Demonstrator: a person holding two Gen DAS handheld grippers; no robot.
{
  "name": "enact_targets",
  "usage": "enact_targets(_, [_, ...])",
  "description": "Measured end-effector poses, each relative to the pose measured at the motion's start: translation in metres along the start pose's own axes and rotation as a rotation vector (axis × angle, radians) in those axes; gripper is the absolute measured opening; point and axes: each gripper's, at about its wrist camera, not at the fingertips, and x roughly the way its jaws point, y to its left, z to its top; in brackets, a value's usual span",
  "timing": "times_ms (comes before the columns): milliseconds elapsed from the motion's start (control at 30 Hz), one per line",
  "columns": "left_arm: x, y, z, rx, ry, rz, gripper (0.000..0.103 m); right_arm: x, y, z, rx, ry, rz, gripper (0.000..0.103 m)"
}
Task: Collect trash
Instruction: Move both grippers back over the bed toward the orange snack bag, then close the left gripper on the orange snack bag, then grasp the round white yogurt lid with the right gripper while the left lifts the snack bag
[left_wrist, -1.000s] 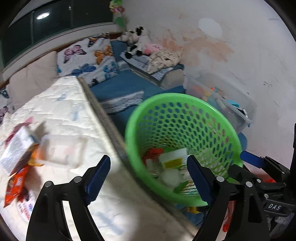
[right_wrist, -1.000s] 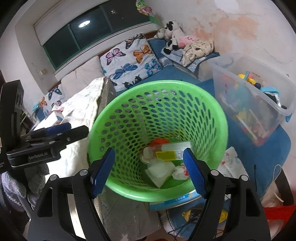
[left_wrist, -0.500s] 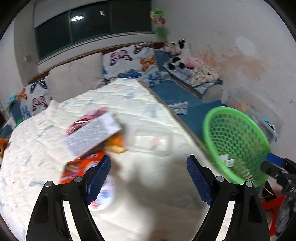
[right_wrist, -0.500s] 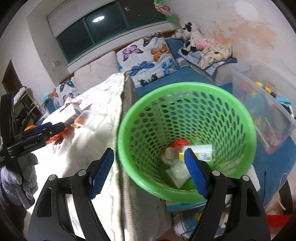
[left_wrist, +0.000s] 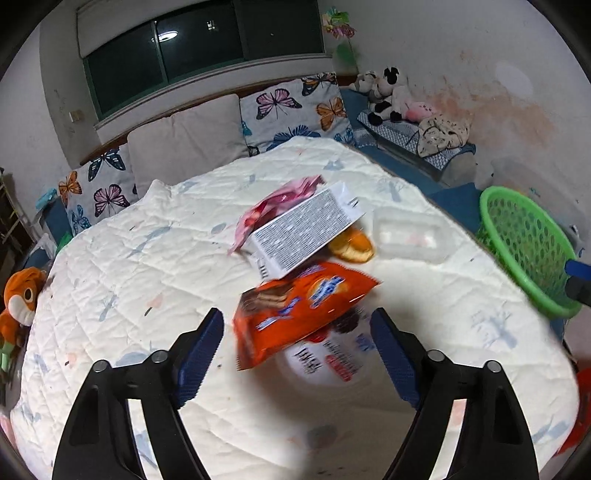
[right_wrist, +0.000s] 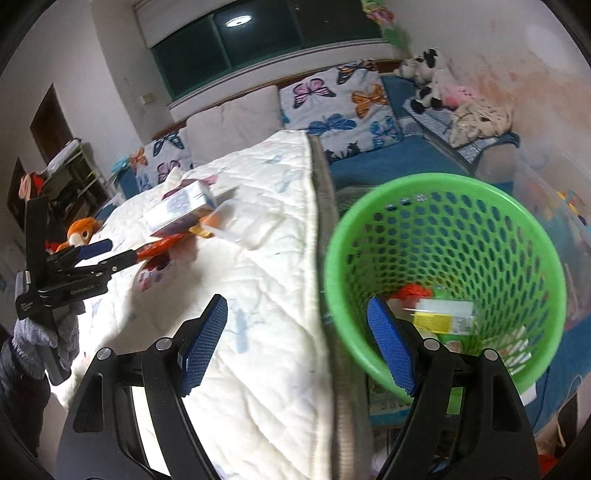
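- Left gripper (left_wrist: 296, 345) spread wide above the near part of the quilted mattress (left_wrist: 147, 266), nothing between the blue pads, jaws just narrowed a little
- Right gripper (right_wrist: 297, 345) also spread and empty, one pad over the mattress edge, the other in front of the green basket's (right_wrist: 535, 236) near rim
- Just past the left pads: orange snack wrapper (left_wrist: 295, 306), overlapping a round white lid with red print (left_wrist: 328, 363)
- Further in: white carton with a grey printed side (left_wrist: 306, 229), lying on a pink wrapper (left_wrist: 280, 201) and a small orange piece (left_wrist: 352, 245)
- Beside the carton, toward the mattress edge: clear plastic tray (left_wrist: 408, 236)
- Off that edge: green basket, with a yellow-labelled packet (right_wrist: 443, 317) and a red scrap (right_wrist: 412, 291) inside
- At the far end: butterfly pillows (left_wrist: 295, 110), then plush toys (left_wrist: 388, 92) against the wall
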Motion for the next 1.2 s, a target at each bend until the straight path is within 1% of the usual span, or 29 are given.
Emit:
enact_targets(200, [0.011,0.006,-0.007,0.054,0.015,-0.026,0.073,0.012,0.025,0.003,-0.040,0.021,0.024,0.079])
enact_targets(367, [0.020,0.011,-0.008,0.087,0.018,-0.052,0.061,0.022,0.043,0.007,-0.066,0.037,0.043,0.079])
enact_targets(400, [0.022,0.012,-0.008,0.091,0.019,-0.059,0.060,0.025,0.047,0.008,-0.073,0.040,0.046,0.079])
enact_targets(467, [0.024,0.013,-0.009,0.100,0.016,-0.073,0.055,0.029,0.055,0.008,-0.082,0.047,0.052,0.079])
enact_targets(500, [0.025,0.014,-0.009,0.104,0.015,-0.076,0.054,0.033,0.060,0.009,-0.089,0.052,0.057,0.079])
enact_targets(533, [0.026,0.015,-0.009,0.107,0.015,-0.086,0.050,0.034,0.062,0.009,-0.093,0.055,0.059,0.079])
enact_targets(600, [0.028,0.017,-0.010,0.106,0.014,-0.100,0.045,0.041,0.070,0.010,-0.101,0.064,0.068,0.079])
enact_targets(667, [0.028,0.020,-0.011,0.101,0.009,-0.119,0.037,0.045,0.077,0.010,-0.110,0.071,0.077,0.081])
enact_targets(700, [0.027,0.022,-0.011,0.098,0.006,-0.125,0.035,0.049,0.082,0.010,-0.119,0.075,0.082,0.082])
enact_targets(767, [0.025,0.025,-0.011,0.093,-0.005,-0.144,0.026,0.053,0.089,0.009,-0.132,0.080,0.089,0.082])
enact_targets(900, [0.021,0.031,-0.012,0.079,-0.021,-0.163,0.021,0.066,0.105,0.011,-0.158,0.094,0.108,0.084])
enact_targets(967, [0.019,0.034,-0.013,0.071,-0.027,-0.173,0.016,0.072,0.111,0.012,-0.168,0.100,0.118,0.085])
enact_targets(1200, [0.005,0.046,-0.017,0.018,-0.043,-0.214,0.012,0.096,0.141,0.008,-0.229,0.127,0.151,0.089])
